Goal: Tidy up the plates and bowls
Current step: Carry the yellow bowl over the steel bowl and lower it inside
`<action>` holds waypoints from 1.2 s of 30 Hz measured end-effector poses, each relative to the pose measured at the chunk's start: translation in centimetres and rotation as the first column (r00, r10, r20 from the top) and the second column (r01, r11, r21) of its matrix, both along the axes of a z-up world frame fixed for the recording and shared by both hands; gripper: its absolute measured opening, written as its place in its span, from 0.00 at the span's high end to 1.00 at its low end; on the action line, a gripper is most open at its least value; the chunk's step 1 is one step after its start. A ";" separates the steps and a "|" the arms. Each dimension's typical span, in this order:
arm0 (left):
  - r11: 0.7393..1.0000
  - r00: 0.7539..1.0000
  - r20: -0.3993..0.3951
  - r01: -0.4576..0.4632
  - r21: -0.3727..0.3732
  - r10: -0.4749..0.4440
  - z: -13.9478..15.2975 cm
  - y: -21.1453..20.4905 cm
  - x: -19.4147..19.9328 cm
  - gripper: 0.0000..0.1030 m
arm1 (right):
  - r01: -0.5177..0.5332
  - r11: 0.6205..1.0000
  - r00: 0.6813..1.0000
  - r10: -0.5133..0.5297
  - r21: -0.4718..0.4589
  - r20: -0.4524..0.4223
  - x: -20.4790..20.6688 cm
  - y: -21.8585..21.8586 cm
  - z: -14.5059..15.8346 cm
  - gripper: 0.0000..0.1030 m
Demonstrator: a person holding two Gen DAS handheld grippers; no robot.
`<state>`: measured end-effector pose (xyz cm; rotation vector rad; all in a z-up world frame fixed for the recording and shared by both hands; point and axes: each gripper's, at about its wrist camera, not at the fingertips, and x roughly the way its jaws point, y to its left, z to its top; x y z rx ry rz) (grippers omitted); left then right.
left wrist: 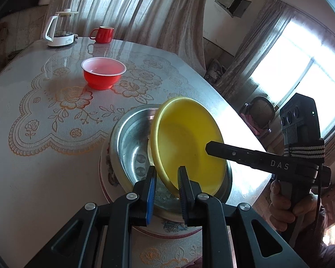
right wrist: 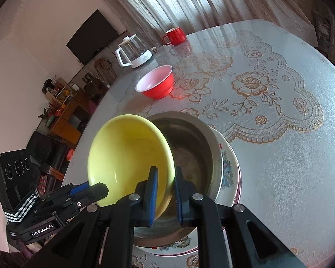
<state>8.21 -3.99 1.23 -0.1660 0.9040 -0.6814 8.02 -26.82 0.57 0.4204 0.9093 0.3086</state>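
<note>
- My left claw [left wrist: 166,187] pinches the near rim of the yellow bowl [left wrist: 189,143], one pad inside the wall and one outside.
- My right claw [right wrist: 165,189] straddles the opposite rim of the same bowl; its jaws stand narrow with the rim between them, and I judge it gripping, though loosely.
- The yellow bowl hangs tilted between the two claws, its mouth turned toward the right claw's side, its lower edge dipping into the steel bowl [left wrist: 131,140].
- The steel bowl sits directly under and just beyond both claws, resting on a flowered plate [right wrist: 227,172] on the tabletop [left wrist: 33,111].
- That is the relation that matters: the target lies straight below the held bowl, so I judge the next move is to level the yellow bowl and lower it to nest.
- Farther off stands a red bowl [left wrist: 103,72], well apart; the left claw looks nearer to it.
- Beyond, a red mug [left wrist: 103,34] and a kettle [left wrist: 60,30] near the far edge.
</note>
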 end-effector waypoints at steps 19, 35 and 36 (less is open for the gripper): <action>1.000 0.999 -0.048 0.000 -0.005 0.000 -1.2 0.0 1.2 0.82 | -0.004 0.996 1.000 0.003 -0.084 -0.012 0.3 0.9 -1.0 0.77; 0.999 0.999 -0.033 -0.022 0.024 0.023 -0.9 0.1 0.5 0.79 | -0.002 0.958 0.999 0.011 -0.286 0.033 0.4 2.9 -0.9 0.77; 0.999 0.999 -0.028 -0.025 0.028 0.026 -0.9 0.1 0.4 0.78 | 0.000 0.954 0.999 0.012 -0.299 0.036 0.4 3.0 -0.9 0.77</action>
